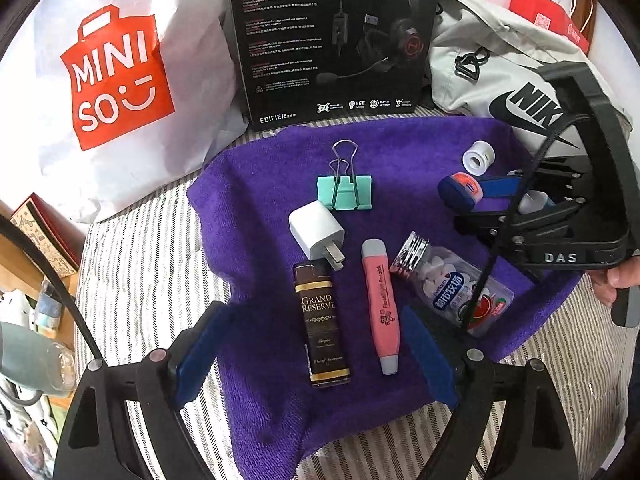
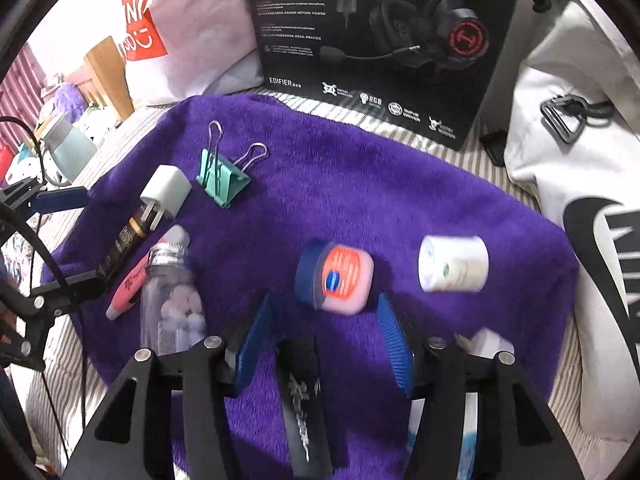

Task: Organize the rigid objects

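Several small objects lie on a purple towel (image 1: 256, 184): a teal binder clip (image 1: 345, 193), a white charger plug (image 1: 316, 232), a brown Grand Reserve box (image 1: 322, 320), a pink flashlight (image 1: 380, 304), a clear tablet bottle (image 1: 452, 284), a white roll (image 1: 478, 158) and a small blue jar (image 1: 460, 190). My left gripper (image 1: 314, 310) hangs open above the brown box and the flashlight. My right gripper (image 2: 324, 298) is open, and the blue jar (image 2: 336, 276) lies just ahead of its fingertips, untouched. The white roll (image 2: 454, 264) sits to the jar's right.
A white Miniso bag (image 1: 112, 76), a black Edifier headset box (image 1: 336, 40) and a white Nike bag (image 1: 520, 92) wall the towel's far side. A flat black item (image 2: 300, 400) lies under my right gripper. Striped bedding (image 1: 140, 280) surrounds the towel.
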Tool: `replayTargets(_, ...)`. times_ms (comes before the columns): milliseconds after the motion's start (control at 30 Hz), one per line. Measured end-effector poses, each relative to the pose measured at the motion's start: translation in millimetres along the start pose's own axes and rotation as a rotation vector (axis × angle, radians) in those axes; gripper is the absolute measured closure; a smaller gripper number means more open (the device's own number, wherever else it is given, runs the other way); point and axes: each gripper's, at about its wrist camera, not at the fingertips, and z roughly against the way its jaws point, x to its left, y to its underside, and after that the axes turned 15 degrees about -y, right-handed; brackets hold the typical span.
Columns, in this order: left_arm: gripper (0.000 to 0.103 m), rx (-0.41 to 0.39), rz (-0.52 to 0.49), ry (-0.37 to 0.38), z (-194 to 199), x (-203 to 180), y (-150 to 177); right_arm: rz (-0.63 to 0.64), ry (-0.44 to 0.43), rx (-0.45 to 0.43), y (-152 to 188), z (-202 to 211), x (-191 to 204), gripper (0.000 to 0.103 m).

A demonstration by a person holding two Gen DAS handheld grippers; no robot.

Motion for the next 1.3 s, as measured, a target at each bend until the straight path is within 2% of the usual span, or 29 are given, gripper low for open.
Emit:
replayTargets(100, 0.015, 0.006, 0.010, 0.016, 2, 0, 2, -0.013, 0.002, -0.012, 7, 14, 1, 0.046)
replayTargets(300, 0.015, 0.001, -0.007, 0.008, 15, -7, 8, -0.021, -0.003, -0.084, 25, 50, 14, 0.028)
replayTargets(533, 0.015, -0.008, -0.015, -0.005, 36, -23, 20, -0.043, -0.005, -0.119, 52, 74, 27, 0.019)
replayTargets(667, 0.006, -0.024, 0.006, -0.015, 52, -29, 32, -0.076, 0.013, -0.119, 75, 86, 33, 0.013)
replayTargets(767, 0.000, -0.043, 0.035, -0.020, 68, -31, 42, -0.097, 0.035, -0.136, 94, 97, 41, 0.001)
replayTargets(900, 0.000, -0.031, 0.085, 0.029, 85, -29, 58, -0.136, 0.069, -0.175, 119, 115, 50, 0.000)
replayTargets(1300, 0.000, -0.053, 0.169, -0.035, 120, -34, 99, -0.258, 0.157, -0.236, 178, 154, 70, 0.000)
